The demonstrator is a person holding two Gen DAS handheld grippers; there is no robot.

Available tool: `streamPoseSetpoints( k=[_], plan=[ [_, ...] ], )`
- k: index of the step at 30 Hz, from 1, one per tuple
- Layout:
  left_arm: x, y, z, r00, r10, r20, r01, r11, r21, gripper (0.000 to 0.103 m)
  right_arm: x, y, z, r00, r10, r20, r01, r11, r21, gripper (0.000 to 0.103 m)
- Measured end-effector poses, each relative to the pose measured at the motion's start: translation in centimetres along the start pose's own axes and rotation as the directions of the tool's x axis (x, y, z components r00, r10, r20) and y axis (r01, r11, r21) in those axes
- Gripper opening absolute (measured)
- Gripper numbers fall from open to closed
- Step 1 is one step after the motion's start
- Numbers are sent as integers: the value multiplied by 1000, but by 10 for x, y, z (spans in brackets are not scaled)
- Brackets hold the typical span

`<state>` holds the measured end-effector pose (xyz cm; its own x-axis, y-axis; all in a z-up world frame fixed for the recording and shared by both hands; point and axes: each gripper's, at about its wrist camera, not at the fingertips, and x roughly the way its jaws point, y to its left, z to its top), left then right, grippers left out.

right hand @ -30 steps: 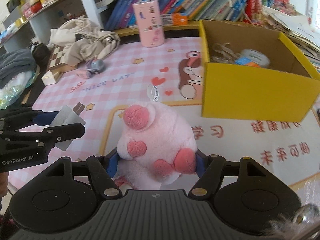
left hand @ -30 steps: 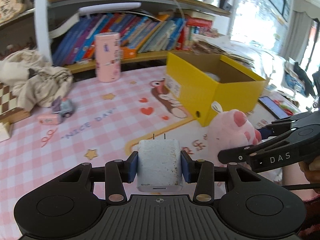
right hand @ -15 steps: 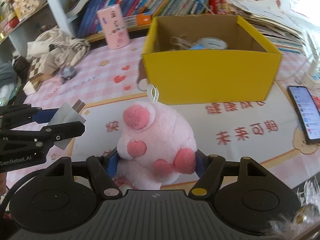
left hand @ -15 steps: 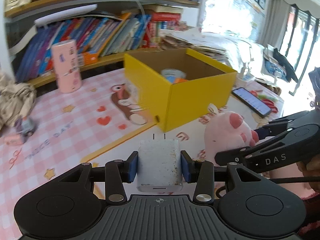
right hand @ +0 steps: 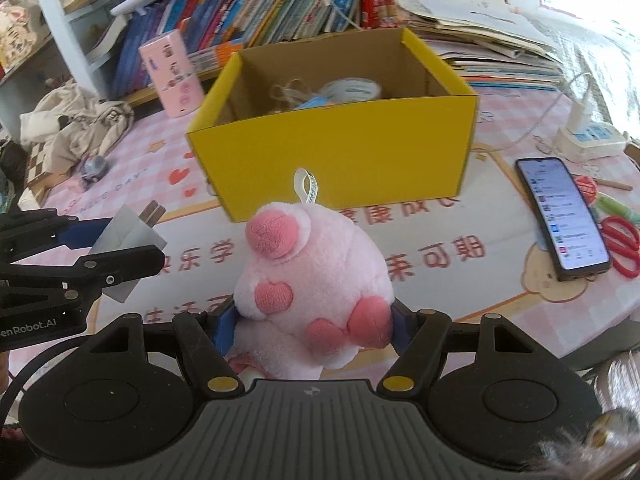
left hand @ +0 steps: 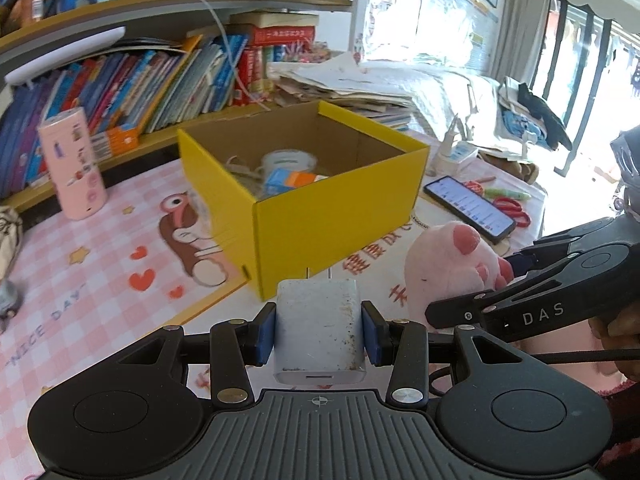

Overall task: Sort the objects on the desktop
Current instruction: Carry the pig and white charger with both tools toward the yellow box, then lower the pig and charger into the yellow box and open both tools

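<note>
Both grippers have swung toward the yellow box (left hand: 336,216) since a second ago, so that it now fills the middle of each view instead of sitting off to the right. Left gripper (left hand: 319,332) has its blue pads (left hand: 265,334) pressed against the two sides of a white charger plug (left hand: 319,330), whose two prongs point away toward the box's near corner. Right gripper (right hand: 313,330) is clamped on a pink plush paw (right hand: 314,284), its white loop tag standing up in front of the box's near wall. Each gripper shows in the other's view: the right one with the plush at the right of the left camera, the left one with the plug at the left of the right camera. Inside the open box lie a roll of tape (right hand: 352,89), some twine and a blue-and-orange carton (left hand: 292,180). On the pink checked mat (left hand: 92,264), a pink cylinder (left hand: 74,162) stands far left before the bookshelf, and a phone (right hand: 562,218) with red scissors (right hand: 622,244) lies to the right of the box.
</note>
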<state>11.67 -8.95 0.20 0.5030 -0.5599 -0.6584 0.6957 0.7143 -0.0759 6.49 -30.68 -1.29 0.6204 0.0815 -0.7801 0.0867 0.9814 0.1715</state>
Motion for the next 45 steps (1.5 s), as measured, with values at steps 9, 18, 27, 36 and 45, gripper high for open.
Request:
streamPoseSetpoints(
  k=[9,18,27,36,45],
  plan=[
    [22,-23,22,1000,-12,18,12,1000,19,42,-3,-33,14,1000,-6,16,7,1000,-11,69],
    [38,-33,54,998,18,55,-17,1000,-22,42,-5,-56,47,996,49,81,-42,996,-77,69],
    [43,-32,97,985,95,146,-85,994,-68,42,-15,-76,102,973,127,193,-98,984,-151,69],
    [67,-16,125,969,197,151,-189,980,-67,42,13,-78,162,954,171,246,-105,959,-262,69],
    [112,0,126,967,251,44,-249,967,-48,42,80,-68,182,979,147,143,-80,914,-397,69]
  ],
)
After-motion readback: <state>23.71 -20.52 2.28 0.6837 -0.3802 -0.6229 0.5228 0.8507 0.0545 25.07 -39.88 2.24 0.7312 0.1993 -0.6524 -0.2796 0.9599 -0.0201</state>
